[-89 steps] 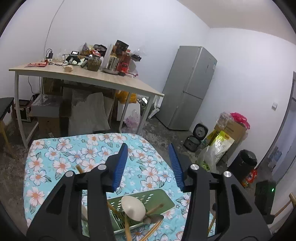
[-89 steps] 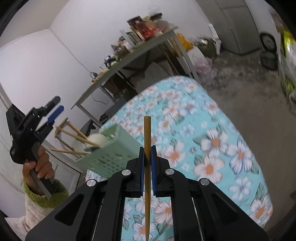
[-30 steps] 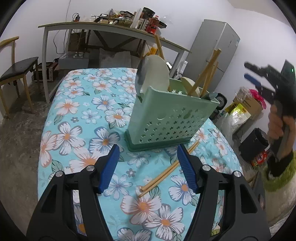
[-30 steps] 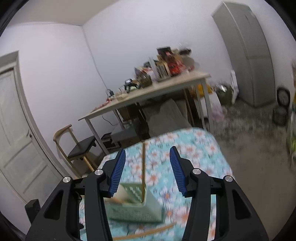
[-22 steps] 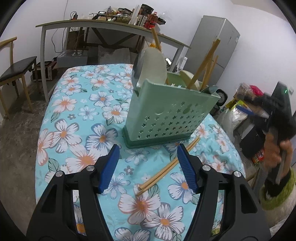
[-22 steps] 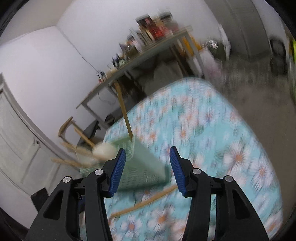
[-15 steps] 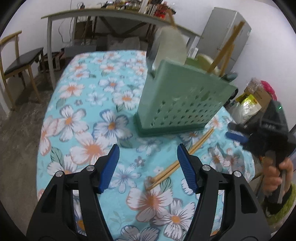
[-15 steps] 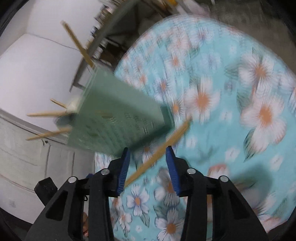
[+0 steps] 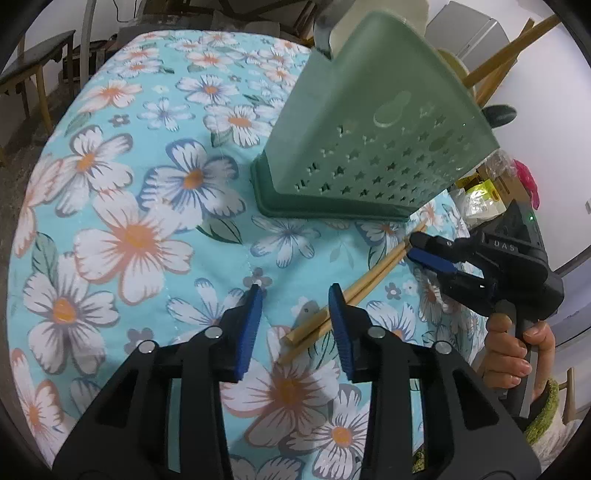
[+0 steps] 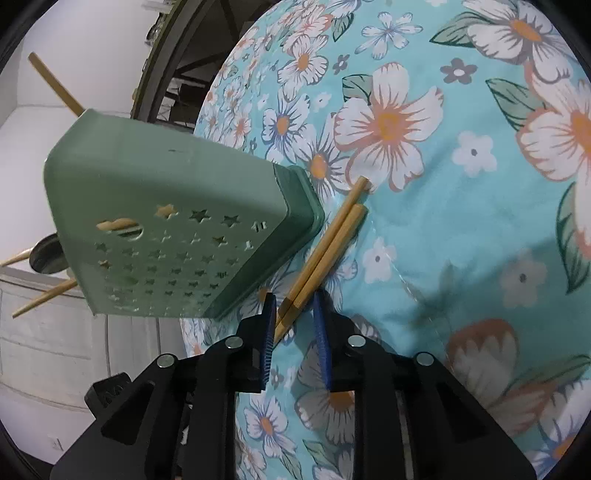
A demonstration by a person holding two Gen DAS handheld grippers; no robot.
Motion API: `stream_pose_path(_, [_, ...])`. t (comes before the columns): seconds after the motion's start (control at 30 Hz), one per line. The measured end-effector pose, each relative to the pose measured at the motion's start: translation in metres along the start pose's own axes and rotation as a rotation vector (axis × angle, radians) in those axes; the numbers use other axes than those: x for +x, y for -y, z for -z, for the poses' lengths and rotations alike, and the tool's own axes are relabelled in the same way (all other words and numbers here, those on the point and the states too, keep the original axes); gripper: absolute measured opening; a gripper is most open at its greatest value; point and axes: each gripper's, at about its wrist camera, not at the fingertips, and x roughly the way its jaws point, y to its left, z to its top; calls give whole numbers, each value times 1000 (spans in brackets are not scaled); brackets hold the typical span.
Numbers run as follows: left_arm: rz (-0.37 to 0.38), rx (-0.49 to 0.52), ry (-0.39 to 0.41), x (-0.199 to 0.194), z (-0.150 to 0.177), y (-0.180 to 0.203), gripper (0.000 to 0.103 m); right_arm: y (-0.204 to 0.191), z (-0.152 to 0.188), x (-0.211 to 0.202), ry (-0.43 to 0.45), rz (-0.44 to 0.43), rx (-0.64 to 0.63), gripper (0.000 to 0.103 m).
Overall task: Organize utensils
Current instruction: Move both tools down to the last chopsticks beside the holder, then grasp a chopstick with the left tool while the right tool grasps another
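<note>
A green utensil holder [image 9: 373,136] stands on the floral tablecloth, with wooden chopsticks, spoons and a ladle sticking out of its top. It also shows in the right wrist view [image 10: 177,221]. A pair of wooden chopsticks [image 9: 354,291] lies flat on the cloth beside the holder's base. My right gripper [image 10: 293,301] is open, its blue pads straddling one end of that pair [image 10: 325,247]. My left gripper [image 9: 295,293] is open and empty, low over the cloth, just left of the pair's other end. The right gripper [image 9: 428,247] also shows in the left wrist view.
The flowered cloth [image 9: 122,206] covers a small table. A chair [image 9: 33,48] and a long table's leg [image 9: 86,33] stand behind it. A grey fridge [image 9: 465,26] and boxes with bags [image 9: 498,184] are at the far right.
The right gripper let its chopstick into the holder, then swung down to the pair lying on the cloth. The left gripper came down and narrowed near the pair's other end.
</note>
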Motion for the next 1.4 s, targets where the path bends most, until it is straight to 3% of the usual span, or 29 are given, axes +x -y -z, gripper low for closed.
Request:
stream_pose_path(0.27, [67, 26, -55, 5, 4, 13, 28, 1, -6, -4, 17, -22, 7, 11])
stream_pose_path(0.7, [5, 148, -71, 21, -2, 42, 30, 24, 3, -54, 33, -9, 18, 11])
stream_pose_path(0.87, [-72, 247, -91, 35, 0, 61, 30, 37, 2, -74, 55, -2, 39, 11])
stream_pose_path(1.03, [-141, 317, -81, 44, 3, 73, 20, 46, 2, -83, 67, -2, 49, 11])
stream_pose_path(1.4, [-106, 383, -119, 42, 28, 91, 9, 48, 4, -86, 55, 7, 33, 11])
